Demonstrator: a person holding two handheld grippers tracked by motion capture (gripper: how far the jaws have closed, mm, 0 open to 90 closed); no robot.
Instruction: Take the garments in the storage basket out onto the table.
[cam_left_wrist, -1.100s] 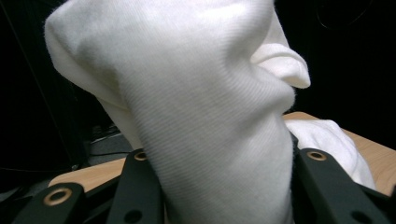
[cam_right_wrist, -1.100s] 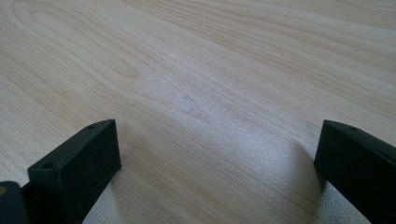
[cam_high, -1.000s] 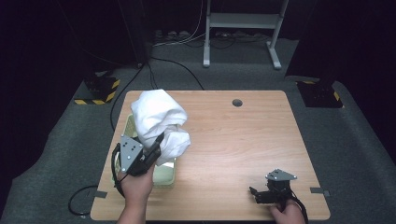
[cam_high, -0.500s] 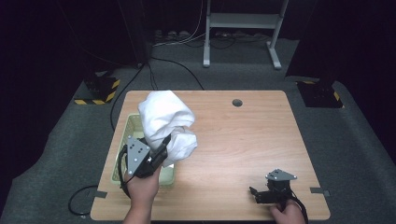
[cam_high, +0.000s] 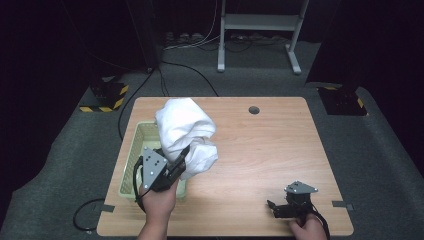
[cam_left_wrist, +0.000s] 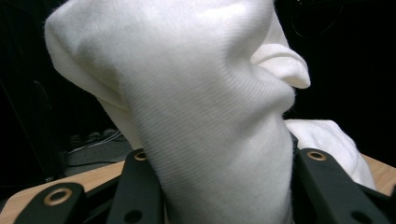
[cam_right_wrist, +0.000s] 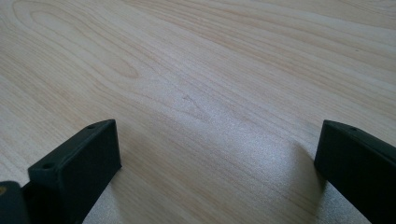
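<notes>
A bunched white cloth (cam_high: 185, 130) hangs raised over the left part of the wooden table (cam_high: 260, 145). My left gripper (cam_high: 182, 157) is shut on the cloth's lower part. In the left gripper view the cloth (cam_left_wrist: 201, 116) is pinched between the two black jaws and bulges upward. Under it a pale green basket (cam_high: 135, 150) sits by the table's left edge, partly hidden by the cloth and the hand. My right gripper (cam_high: 272, 207) rests near the front right of the table. It is open (cam_right_wrist: 215, 154) with bare wood (cam_right_wrist: 210, 70) between its jaws.
A round hole (cam_high: 254, 109) lies near the table's far edge. Grey carpet surrounds the table, with cables, yellow-black striped blocks (cam_high: 107, 95) at the back left and a white stand (cam_high: 260, 30) behind.
My left gripper has shifted slightly right and toward the person with the cloth, uncovering more of the basket. The right gripper has stayed still.
</notes>
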